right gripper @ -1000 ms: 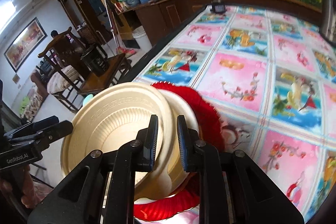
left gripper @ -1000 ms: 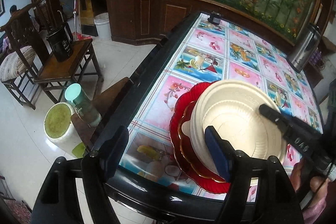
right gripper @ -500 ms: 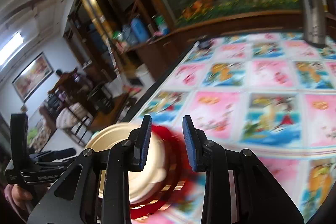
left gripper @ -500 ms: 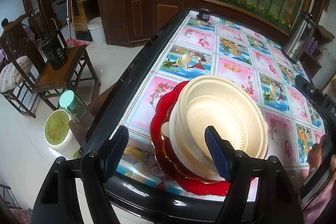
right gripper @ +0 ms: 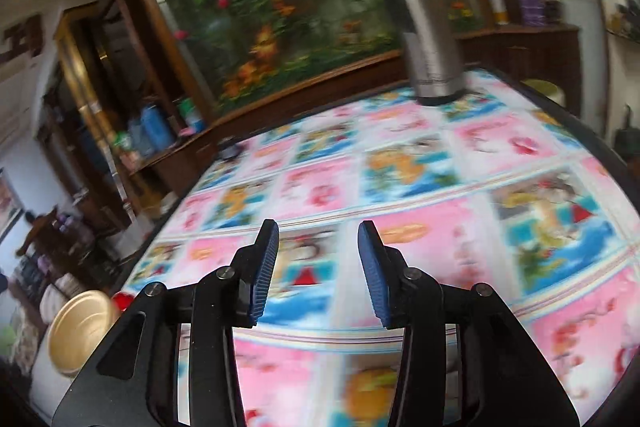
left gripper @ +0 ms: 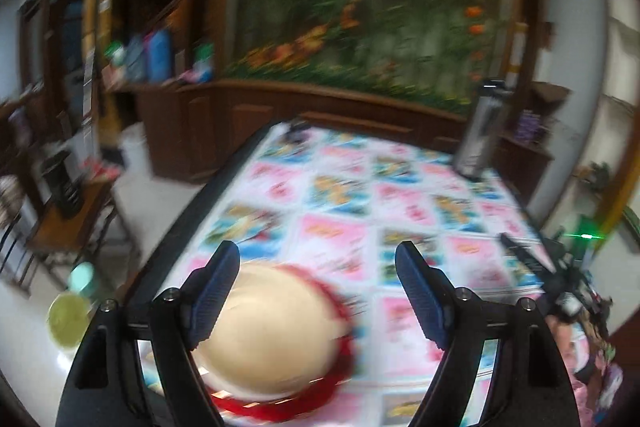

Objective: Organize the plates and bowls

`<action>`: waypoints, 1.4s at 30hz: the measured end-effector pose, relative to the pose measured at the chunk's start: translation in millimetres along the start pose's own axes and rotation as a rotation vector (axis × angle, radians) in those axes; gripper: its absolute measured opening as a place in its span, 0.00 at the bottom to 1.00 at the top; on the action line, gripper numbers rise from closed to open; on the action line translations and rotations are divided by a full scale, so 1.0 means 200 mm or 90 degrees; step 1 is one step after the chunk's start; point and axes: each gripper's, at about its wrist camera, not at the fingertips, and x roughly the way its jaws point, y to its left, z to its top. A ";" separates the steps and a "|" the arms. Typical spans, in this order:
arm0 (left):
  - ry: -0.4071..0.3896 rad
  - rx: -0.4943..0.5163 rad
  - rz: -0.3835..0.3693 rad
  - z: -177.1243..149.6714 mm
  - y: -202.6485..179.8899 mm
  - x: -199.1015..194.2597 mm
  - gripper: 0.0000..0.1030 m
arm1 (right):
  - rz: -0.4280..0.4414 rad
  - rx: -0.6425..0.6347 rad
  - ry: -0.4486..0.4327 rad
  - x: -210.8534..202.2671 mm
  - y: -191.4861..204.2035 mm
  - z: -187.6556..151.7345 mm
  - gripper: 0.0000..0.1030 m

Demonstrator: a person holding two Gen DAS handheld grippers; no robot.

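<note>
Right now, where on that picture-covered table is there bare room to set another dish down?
Most of the table is bare: the wide stretch between the stacked bowls at the near left edge and the steel flask at the far right corner. It is crowded only around the stack.

A steel flask stands at the far end of the picture-tiled tablecloth, before a flower mural.

Cream bowl blurred; red plate partly hidden.
</note>
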 end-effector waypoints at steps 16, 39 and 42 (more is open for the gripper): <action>0.054 0.199 -0.190 -0.17 -0.80 0.18 0.78 | 0.043 0.116 0.036 0.03 -0.15 0.02 0.42; 0.040 0.127 -0.032 -0.16 -0.65 0.38 0.78 | 0.104 0.064 0.023 0.00 -0.05 0.00 0.42; 0.047 0.111 -0.017 -0.16 -0.61 0.40 0.78 | 0.148 0.043 0.009 -0.03 0.00 0.00 0.42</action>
